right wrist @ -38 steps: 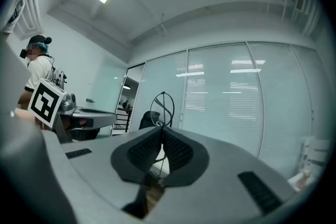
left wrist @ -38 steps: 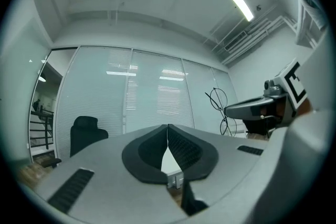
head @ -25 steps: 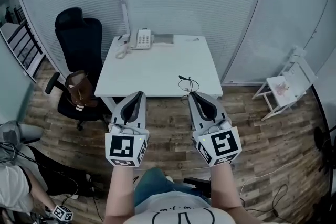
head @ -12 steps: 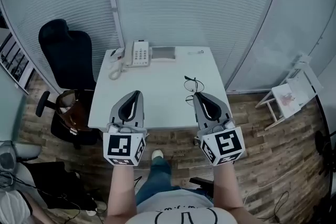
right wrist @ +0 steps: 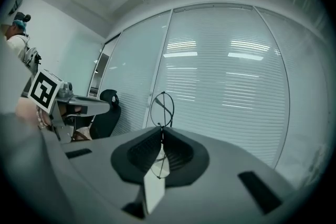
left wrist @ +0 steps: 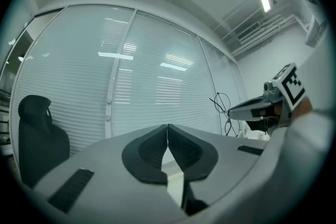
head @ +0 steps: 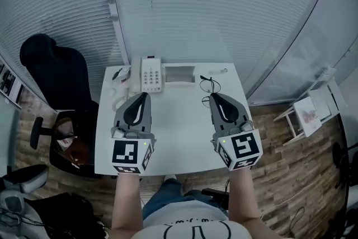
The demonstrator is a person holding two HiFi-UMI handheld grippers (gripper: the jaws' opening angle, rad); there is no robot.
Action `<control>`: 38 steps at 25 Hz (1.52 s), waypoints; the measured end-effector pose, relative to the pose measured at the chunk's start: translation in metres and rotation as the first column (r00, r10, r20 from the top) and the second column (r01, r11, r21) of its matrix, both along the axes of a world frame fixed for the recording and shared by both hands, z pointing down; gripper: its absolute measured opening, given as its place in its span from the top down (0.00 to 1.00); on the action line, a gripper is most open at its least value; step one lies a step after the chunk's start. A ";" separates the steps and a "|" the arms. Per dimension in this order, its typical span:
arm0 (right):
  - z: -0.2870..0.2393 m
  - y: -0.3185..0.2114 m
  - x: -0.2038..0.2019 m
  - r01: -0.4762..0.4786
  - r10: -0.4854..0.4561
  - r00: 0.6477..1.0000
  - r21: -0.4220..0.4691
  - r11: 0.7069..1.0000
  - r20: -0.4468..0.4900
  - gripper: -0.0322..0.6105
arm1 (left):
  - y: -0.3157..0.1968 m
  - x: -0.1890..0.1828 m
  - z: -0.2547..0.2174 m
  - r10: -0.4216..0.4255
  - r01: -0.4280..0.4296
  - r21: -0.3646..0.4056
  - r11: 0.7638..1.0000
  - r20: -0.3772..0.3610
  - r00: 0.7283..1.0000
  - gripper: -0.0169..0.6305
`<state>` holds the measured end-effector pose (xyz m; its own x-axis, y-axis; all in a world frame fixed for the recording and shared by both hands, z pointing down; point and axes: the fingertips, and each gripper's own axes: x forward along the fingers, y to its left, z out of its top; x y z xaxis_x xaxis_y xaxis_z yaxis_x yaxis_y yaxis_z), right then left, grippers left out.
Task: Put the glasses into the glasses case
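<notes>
The right gripper (right wrist: 161, 129) pinches the thin wire glasses (right wrist: 162, 107). One round lens stands above the jaw tips, and the rest hangs between the pads and below them. The left gripper (left wrist: 167, 127) has its jaws pressed together with nothing between them. Both hang over the white table (head: 179, 126). Ahead of the left jaw tips lies a telephone (head: 151, 74).

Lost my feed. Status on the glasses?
Right gripper shut on glasses. Left gripper shut, empty. Phone on table ahead.
</notes>
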<state>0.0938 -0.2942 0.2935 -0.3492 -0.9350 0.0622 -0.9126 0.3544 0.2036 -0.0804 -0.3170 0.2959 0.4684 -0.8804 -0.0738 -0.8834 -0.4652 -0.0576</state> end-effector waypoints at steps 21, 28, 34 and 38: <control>0.085 -0.166 0.002 0.239 -0.344 0.892 -0.341 0.909 -0.293 0.92 | -0.108 -0.029 0.058 -0.089 0.087 -0.150 0.985 -0.004 0.996 0.95; 0.141 -0.218 -0.003 0.337 -0.579 0.741 -0.558 0.759 -0.340 0.92 | -0.140 -0.029 0.082 -0.137 0.137 -0.204 0.969 0.016 0.990 0.95; 0.192 -0.253 -0.015 0.362 -0.694 0.643 -0.669 0.649 -0.325 0.92 | -0.157 -0.014 0.114 -0.134 0.142 -0.272 0.952 0.046 0.990 0.95; 0.225 -0.273 -0.024 0.357 -0.769 0.565 -0.752 0.554 -0.298 0.92 | -0.166 -0.006 0.129 -0.126 0.138 -0.307 0.942 0.058 0.990 0.95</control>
<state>0.0698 -0.5674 0.5188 -0.4854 -0.2290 0.8438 -0.2378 0.9633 0.1247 -0.0868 -0.4830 0.4247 0.3441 -0.9110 0.2273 -0.9379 -0.3451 0.0364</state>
